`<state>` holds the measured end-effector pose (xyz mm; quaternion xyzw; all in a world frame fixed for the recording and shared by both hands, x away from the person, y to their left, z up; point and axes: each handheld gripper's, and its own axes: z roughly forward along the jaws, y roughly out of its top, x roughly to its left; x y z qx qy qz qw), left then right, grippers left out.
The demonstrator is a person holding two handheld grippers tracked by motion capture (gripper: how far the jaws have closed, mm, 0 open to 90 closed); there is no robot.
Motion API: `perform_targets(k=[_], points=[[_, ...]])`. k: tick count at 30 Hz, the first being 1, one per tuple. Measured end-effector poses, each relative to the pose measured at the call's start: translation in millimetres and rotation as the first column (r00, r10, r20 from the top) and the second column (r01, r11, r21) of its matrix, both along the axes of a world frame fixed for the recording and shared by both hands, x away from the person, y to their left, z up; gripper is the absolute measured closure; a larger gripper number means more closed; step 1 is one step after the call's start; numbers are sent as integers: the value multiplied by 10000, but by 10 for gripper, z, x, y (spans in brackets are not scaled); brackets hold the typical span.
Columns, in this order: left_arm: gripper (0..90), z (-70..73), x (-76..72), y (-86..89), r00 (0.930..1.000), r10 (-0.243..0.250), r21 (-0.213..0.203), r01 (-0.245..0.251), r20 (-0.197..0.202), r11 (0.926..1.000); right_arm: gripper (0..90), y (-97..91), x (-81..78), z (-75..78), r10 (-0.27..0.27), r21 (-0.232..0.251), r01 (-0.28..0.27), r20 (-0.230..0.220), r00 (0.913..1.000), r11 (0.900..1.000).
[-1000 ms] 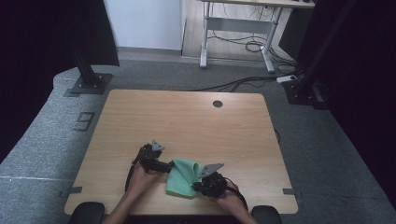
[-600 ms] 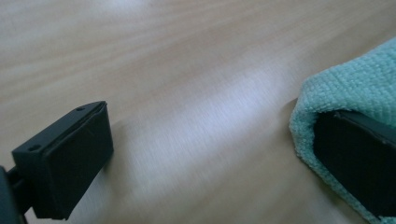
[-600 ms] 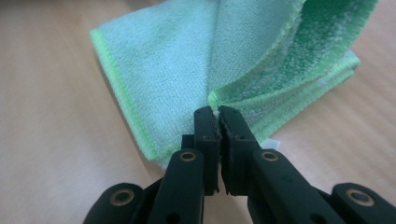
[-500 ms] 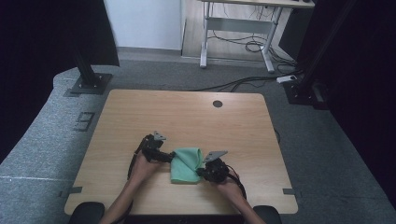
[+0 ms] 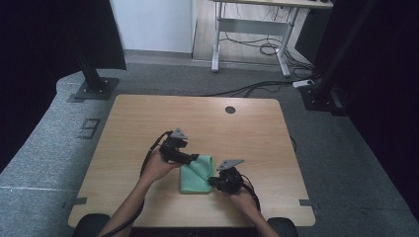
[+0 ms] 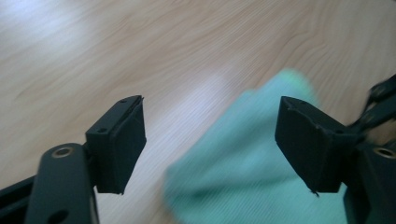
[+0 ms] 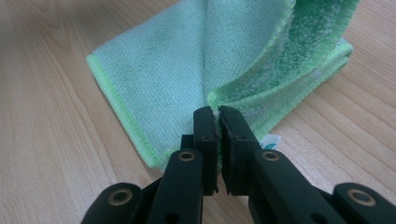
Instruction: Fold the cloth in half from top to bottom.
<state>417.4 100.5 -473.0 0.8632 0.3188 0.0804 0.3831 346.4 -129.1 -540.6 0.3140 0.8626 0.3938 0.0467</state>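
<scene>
Right claw (image 7: pixel 218 114) clamped on the edge of the green cloth (image 7: pixel 196 60), pinching a raised fold near the white tag (image 7: pixel 271 141). Cloth folded, lying on the wooden tabletop (image 5: pixel 148 118) toward the near edge, between both hands. Left claw (image 6: pixel 210 140) spread wide above the cloth's far side, pads clear of the fabric, jaws just closing somewhat, nothing gripped. Left view blurred. In the high view: left claw (image 5: pixel 193 158) at the cloth's (image 5: pixel 196 174) upper left corner, right claw (image 5: pixel 213 181) at its right edge.

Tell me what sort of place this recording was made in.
Probably a lab or office set up for recording: a bare wooden table on grey carpet, black stands at its sides, and a cabled desk frame behind.
</scene>
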Motion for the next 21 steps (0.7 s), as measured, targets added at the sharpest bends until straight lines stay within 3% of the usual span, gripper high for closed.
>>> perform_targets(k=[7, 10, 14, 15, 16, 17, 21], points=[[370, 102, 92, -456, 9960, -732, 133, 740, -509, 9972, 845, -13, 2, -9, -30, 124, 30, -61, 10000, 9999], [449, 59, 94, -557, 9923, -961, 588, 1008, -784, 9932, 844, -22, 6, -15, -27, 209, 29, -91, 10000, 9998], [673, -16, 89, -548, 9835, -1199, 914, 1329, -1354, 9869, 843, -42, 20, -26, -49, 406, 58, -223, 9997, 9992], [731, -16, 89, -548, 9835, -1199, 914, 1329, -1354, 9869, 843, -42, 20, -26, -49, 406, 58, -223, 9997, 9992], [731, -21, 84, -527, 9828, -1184, 1003, 1332, -1419, 9860, 843, -45, 23, -26, -68, 449, 81, -286, 9996, 9990], [829, -11, 75, -504, 9827, -1218, 1027, 1367, -1397, 9853, 842, -48, 27, -29, -93, 519, 108, -307, 9995, 9986], [850, 41, 16, -437, 9836, -1278, 983, 1407, -1273, 9852, 823, -54, 28, -28, -108, 615, 133, -403, 9991, 9980]])
